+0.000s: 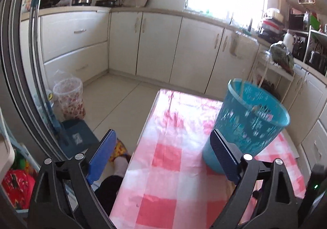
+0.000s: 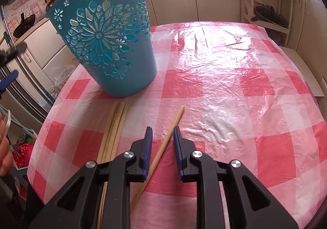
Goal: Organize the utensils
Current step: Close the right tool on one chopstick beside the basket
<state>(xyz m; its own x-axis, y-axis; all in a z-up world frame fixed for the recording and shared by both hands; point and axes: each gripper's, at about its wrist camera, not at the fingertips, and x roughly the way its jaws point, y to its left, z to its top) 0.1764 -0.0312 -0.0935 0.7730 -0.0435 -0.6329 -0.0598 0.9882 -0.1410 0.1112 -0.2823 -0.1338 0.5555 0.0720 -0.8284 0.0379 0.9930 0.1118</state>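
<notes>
A single chopstick (image 2: 163, 143) lies on the checked tablecloth (image 2: 235, 90) in the lower middle of the right wrist view, slanting from upper right to lower left. It passes between the fingers of the right gripper (image 2: 162, 129), which stand a little apart on either side of it; the pads do not visibly press on it. Just to its left a bundle of chopsticks (image 2: 114, 126) lies side by side, their far ends near the foot of the blue basket (image 2: 106, 45). The basket stands upright in the upper left of that view, close to the left edge of the table. The right half of the cloth is bare out to its right and far edges.

In the left wrist view the left gripper (image 1: 163, 141) hangs over the table's left edge with its fingers spread wide and nothing between them. Its left finger (image 1: 102, 157) is out over the floor and its right finger (image 1: 224, 157) is in front of the basket's base. Pale sticks rise from the basket's rim there, blurred. Beyond the table's far edge lies open floor up to the cabinets (image 1: 159, 45).
</notes>
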